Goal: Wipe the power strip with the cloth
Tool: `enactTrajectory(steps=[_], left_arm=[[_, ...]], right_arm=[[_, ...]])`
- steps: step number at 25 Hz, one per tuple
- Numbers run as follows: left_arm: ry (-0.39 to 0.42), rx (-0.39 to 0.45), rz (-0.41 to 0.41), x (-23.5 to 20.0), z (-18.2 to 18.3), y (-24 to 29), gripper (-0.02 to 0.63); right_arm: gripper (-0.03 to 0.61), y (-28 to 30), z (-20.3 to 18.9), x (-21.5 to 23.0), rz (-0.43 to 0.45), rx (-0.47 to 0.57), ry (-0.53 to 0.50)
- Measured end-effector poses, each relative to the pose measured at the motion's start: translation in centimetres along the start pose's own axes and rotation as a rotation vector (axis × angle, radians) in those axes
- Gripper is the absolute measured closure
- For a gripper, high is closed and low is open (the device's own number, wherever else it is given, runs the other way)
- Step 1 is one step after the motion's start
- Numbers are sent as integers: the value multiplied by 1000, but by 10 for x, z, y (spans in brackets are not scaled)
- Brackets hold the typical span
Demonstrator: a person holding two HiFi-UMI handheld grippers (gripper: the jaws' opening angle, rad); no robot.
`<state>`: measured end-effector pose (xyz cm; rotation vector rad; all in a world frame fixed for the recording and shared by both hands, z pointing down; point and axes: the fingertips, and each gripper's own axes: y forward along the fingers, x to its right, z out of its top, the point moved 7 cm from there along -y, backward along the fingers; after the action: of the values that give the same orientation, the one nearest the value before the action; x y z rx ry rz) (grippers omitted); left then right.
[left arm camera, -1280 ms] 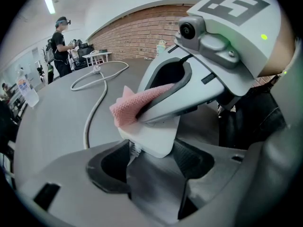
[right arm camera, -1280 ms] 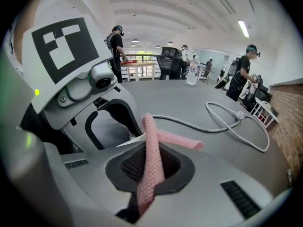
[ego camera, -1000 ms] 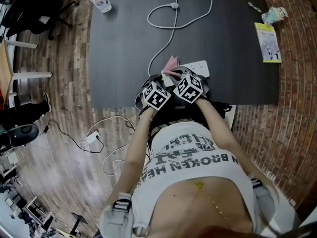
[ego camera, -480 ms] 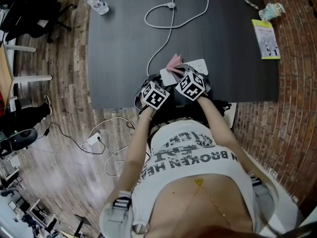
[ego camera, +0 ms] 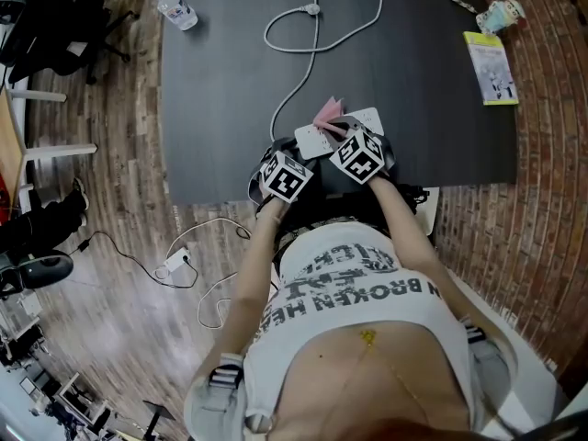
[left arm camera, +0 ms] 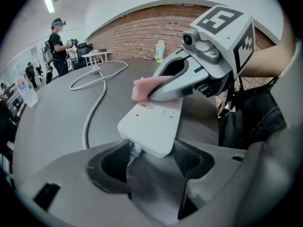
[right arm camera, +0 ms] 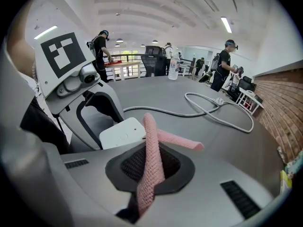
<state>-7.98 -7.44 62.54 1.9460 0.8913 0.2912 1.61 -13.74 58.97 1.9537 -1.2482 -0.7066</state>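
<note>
The power strip (ego camera: 314, 140) is located at the near edge of the dark table (ego camera: 220, 90), with its long axis laid roughly along that edge. Its cord end is clamped between the jaws of the left gripper (left arm camera: 151, 157), and its top is partly covered by the pink cloth (right arm camera: 150, 150), which is pinched in the closed jaws of the right gripper (right arm camera: 149, 167). The white cable (ego camera: 303, 58) is looped toward the far edge, a water bottle (ego camera: 175, 8) is found at the far left corner, and a booklet (ego camera: 489, 68) at the far right.

White power strip (left arm camera: 151, 122) lies flat, pink cloth (left arm camera: 142, 88) touching its top
</note>
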Motion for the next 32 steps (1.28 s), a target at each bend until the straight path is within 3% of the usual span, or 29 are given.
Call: enactTrajectory(steps=[32], left_arm=[[-1,-5,-4,-2,0,1,341]], right_arm=[[561,-23,-32,40,-84,-34,153]])
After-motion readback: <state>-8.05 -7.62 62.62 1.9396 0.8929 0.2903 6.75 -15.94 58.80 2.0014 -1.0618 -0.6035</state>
